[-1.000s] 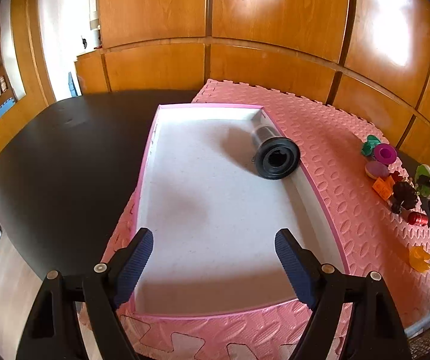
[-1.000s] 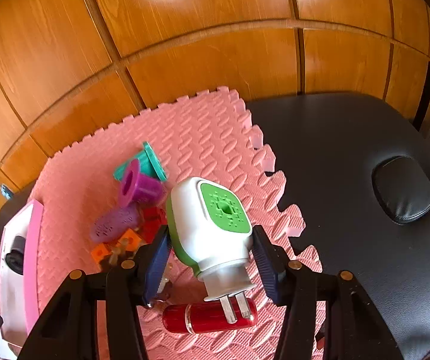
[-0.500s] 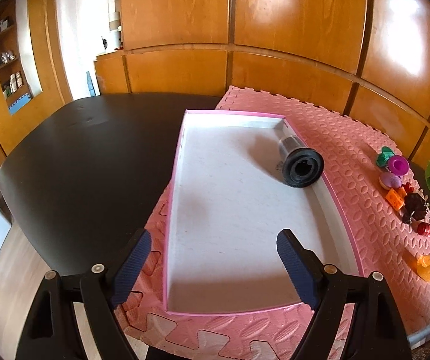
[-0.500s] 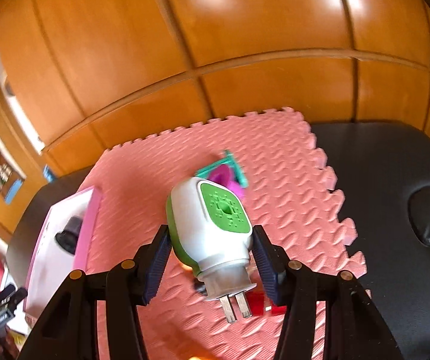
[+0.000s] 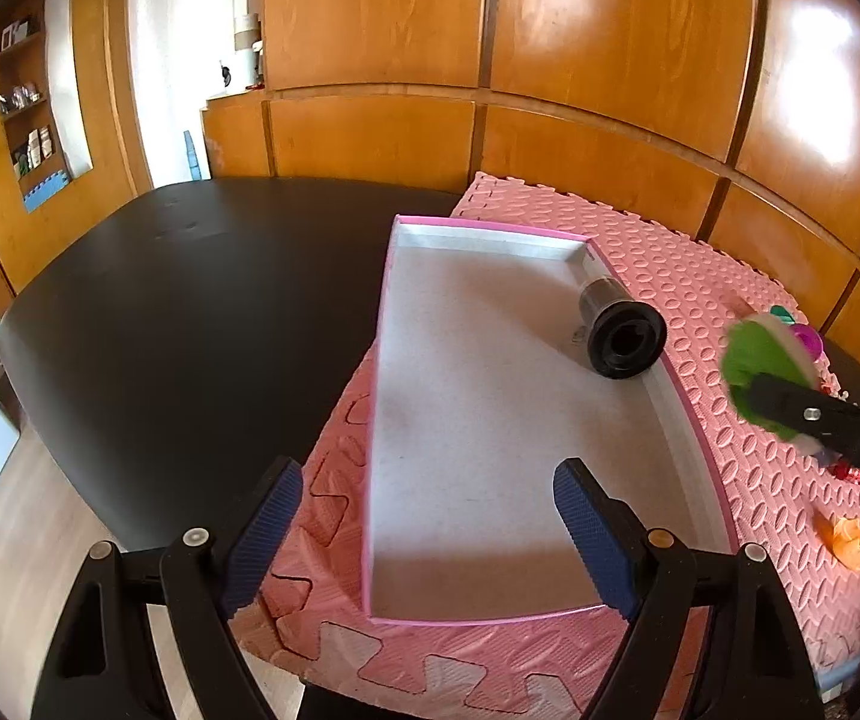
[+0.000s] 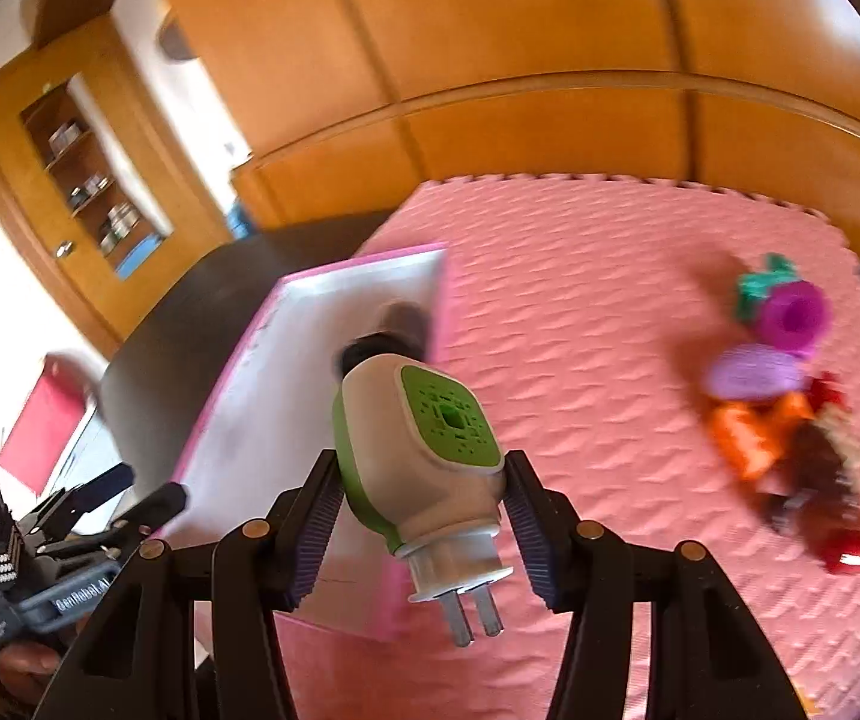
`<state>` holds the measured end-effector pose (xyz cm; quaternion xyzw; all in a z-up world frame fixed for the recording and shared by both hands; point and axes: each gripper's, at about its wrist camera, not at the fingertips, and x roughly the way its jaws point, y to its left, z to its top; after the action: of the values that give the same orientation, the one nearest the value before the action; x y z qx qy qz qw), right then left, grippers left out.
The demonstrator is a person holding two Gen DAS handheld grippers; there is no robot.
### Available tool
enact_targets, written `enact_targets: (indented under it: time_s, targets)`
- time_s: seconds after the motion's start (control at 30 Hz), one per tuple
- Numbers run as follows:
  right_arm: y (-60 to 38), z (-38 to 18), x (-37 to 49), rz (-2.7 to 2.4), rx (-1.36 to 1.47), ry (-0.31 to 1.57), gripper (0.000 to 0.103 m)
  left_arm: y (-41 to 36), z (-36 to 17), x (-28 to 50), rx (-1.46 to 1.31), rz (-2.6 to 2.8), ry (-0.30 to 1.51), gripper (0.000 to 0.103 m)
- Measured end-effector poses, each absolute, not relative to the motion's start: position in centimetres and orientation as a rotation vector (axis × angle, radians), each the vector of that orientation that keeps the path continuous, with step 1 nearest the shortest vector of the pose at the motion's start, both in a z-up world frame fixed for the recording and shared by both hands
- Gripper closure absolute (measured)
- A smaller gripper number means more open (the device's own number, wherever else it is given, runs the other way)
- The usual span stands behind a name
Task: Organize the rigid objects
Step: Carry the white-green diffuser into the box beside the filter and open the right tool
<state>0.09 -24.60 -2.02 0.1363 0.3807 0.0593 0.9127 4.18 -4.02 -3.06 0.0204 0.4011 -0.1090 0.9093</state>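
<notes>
Looking along the left tool [image 5: 423, 534], its blue pads stand spread with nothing between them, above the near end of the pink-rimmed tray [image 5: 700, 438]. That tray lies on the pink foam mat [image 5: 700, 276], which covers part of the black table [image 5: 189, 324]. A black cylinder [image 5: 622, 333] rests inside the tray against its right wall. At the right edge, the blurred green-and-white plug [image 5: 754, 348] appears above the mat beside the tray.

From the right wrist, the right tool [image 6: 420, 534] pinches the plug [image 6: 423, 450] by its sides, prongs pointing back toward the camera, above the tray's near corner [image 6: 390, 600]. A cluster of small toys [image 6: 778, 372] lies well apart on the mat's right side. The left tool [image 6: 87, 510] shows at lower left.
</notes>
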Motion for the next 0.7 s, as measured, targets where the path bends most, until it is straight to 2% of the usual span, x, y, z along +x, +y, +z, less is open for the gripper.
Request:
enact_targets:
  time_s: [0.4,0.7]
  targets:
    - [-20.8,-5.7,5.9,0.041,0.271,0.871,0.048,-1.3,-3.8,4.9,-0.024,-0.195,0.84,0.017]
    - [-20.3,-5.8,5.4,0.036,0.241,0.868,0.047,-0.8,-4.1,5.0,-0.03,-0.19,0.839,0.017]
